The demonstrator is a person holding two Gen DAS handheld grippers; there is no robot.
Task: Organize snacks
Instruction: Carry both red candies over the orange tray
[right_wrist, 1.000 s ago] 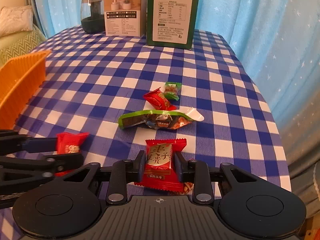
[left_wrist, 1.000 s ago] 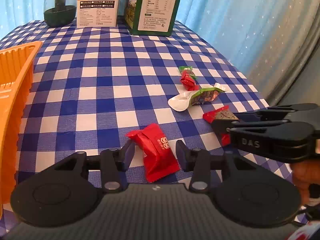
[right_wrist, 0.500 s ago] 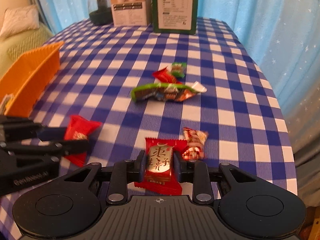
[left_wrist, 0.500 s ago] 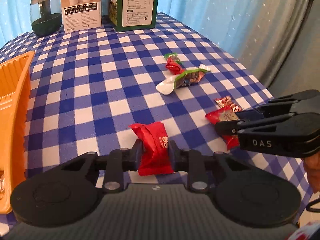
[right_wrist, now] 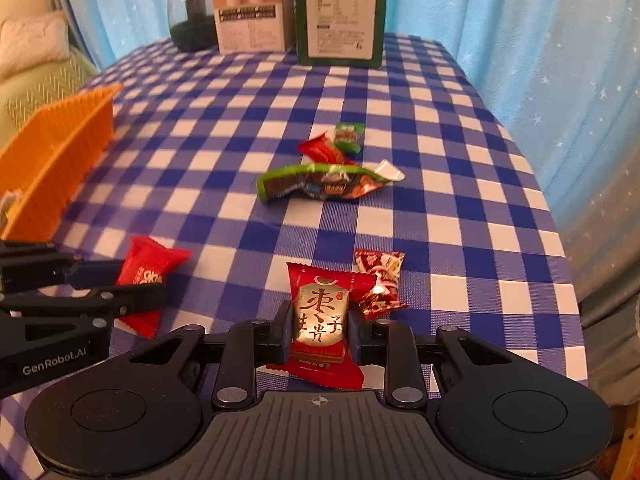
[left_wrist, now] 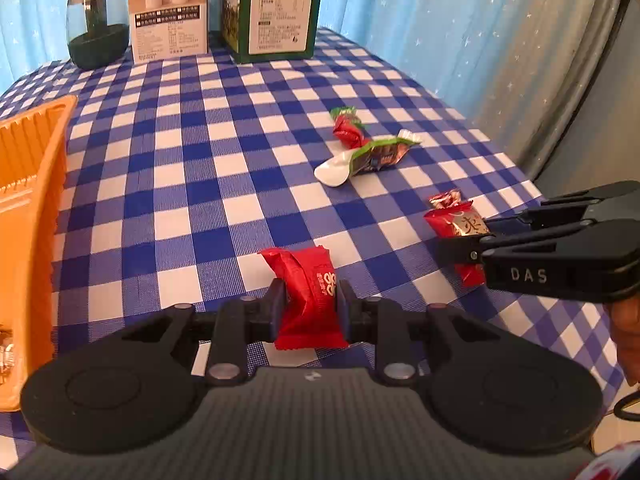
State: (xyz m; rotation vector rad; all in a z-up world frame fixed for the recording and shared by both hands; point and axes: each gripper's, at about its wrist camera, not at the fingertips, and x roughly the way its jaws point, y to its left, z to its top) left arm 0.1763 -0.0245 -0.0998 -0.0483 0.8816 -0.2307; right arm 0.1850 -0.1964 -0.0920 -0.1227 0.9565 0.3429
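My left gripper (left_wrist: pixel 311 304) is shut on a plain red snack packet (left_wrist: pixel 308 292) and holds it above the checked cloth. My right gripper (right_wrist: pixel 319 326) is shut on a red and gold snack packet (right_wrist: pixel 320 312), also lifted. Each gripper shows in the other's view, the right one (left_wrist: pixel 460 246) and the left one (right_wrist: pixel 132 284). On the cloth lie a small red and white candy (right_wrist: pixel 380 276), a green wrapper packet (right_wrist: pixel 324 186), a small red candy (right_wrist: pixel 320 150) and a small green candy (right_wrist: pixel 349 136). The orange basket (left_wrist: pixel 32 208) stands at the left.
At the back of the table stand a dark glass jar (left_wrist: pixel 94 26), a white box (left_wrist: pixel 168 12) and a green box (left_wrist: pixel 276 8). Blue curtains hang behind. The table's right edge (right_wrist: pixel 560 240) drops off close to the candies. A sofa (right_wrist: pixel 36 76) is at far left.
The left gripper closed on the plain red packet and lifted it. The right gripper lifted its red and gold packet, uncovering the small red and white candy beside it.
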